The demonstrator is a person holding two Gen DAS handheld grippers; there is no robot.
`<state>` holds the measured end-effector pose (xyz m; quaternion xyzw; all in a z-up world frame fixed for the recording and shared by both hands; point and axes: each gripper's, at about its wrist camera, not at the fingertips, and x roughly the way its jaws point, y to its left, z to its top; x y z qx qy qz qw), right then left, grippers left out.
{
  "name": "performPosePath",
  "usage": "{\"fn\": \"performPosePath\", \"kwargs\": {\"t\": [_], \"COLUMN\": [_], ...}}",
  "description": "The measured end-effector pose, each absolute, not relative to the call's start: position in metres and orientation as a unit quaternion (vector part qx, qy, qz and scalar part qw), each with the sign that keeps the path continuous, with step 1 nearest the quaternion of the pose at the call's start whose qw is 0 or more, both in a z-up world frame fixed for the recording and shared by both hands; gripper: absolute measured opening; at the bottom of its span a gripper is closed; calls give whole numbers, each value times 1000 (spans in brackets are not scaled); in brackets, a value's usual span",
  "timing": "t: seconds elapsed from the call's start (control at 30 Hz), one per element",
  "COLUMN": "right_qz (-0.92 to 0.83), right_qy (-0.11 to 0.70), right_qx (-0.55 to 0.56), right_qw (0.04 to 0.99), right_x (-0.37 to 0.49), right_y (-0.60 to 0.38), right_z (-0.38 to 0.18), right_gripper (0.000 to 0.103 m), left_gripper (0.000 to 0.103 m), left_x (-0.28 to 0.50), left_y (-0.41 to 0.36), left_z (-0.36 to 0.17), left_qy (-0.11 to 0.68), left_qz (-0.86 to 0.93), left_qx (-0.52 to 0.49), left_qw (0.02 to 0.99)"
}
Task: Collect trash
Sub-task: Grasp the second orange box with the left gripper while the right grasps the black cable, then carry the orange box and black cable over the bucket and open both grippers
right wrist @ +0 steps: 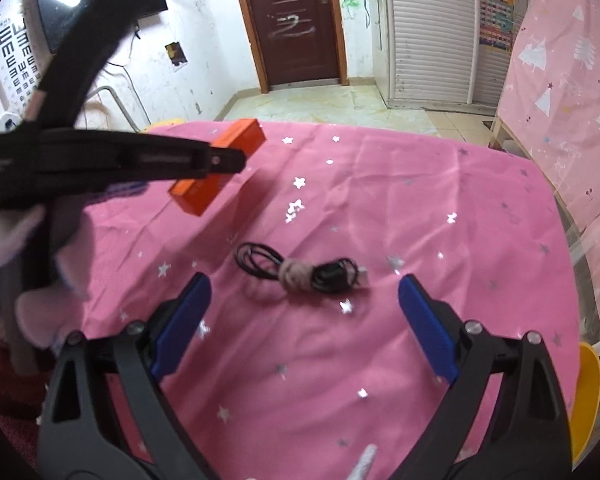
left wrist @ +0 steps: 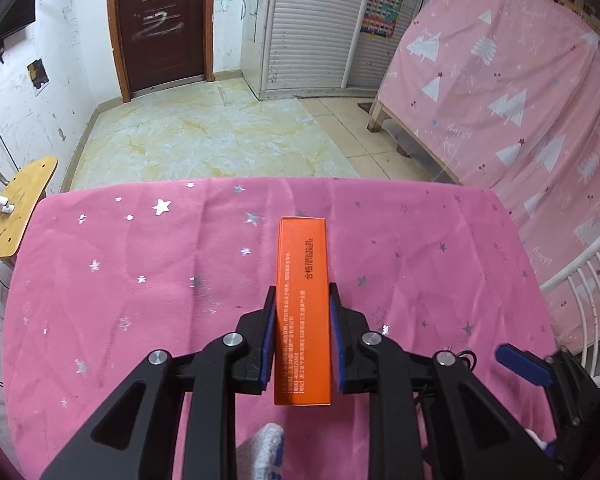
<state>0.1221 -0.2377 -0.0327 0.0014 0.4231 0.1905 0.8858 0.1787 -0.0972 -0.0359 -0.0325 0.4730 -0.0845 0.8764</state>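
My left gripper [left wrist: 302,294] is shut on a long orange box [left wrist: 302,300] with printed text and holds it above the pink star-patterned tablecloth [left wrist: 140,280]. In the right wrist view the same orange box [right wrist: 220,168] hangs in the left gripper [right wrist: 220,160] at the upper left, clear of the cloth. My right gripper [right wrist: 304,280] is open and empty. Just beyond its fingertips lies a coiled black cable [right wrist: 300,270] bound with a beige band, flat on the cloth.
A yellow object [right wrist: 586,392] sits at the table's right edge. A wooden stool [left wrist: 16,212] stands left of the table. A pink-covered bed [left wrist: 520,80] is on the right, with a white rail [left wrist: 580,280]. Tiled floor and a brown door [left wrist: 160,20] lie beyond.
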Motion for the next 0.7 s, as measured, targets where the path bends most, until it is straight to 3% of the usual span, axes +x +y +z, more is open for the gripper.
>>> {"fn": "performPosePath", "kwargs": {"t": [0.5, 0.6, 0.7], "right_qz": [163, 155, 154], "right_qy": [451, 455, 451], "right_qx": [-44, -59, -67], "right_qw": [876, 875, 877], "right_x": [142, 142, 140], "right_y": [-211, -208, -206], "right_z": [-45, -48, -48], "right_gripper": [90, 72, 63], "left_gripper": [15, 15, 15], "left_x": [165, 164, 163], "left_y": [-82, -82, -83], "left_z": [-22, -22, -22], "left_qy": [462, 462, 461], "left_qz": [-93, -94, -93], "left_qx": [-52, -50, -49], "left_qw": [880, 881, 881]}}
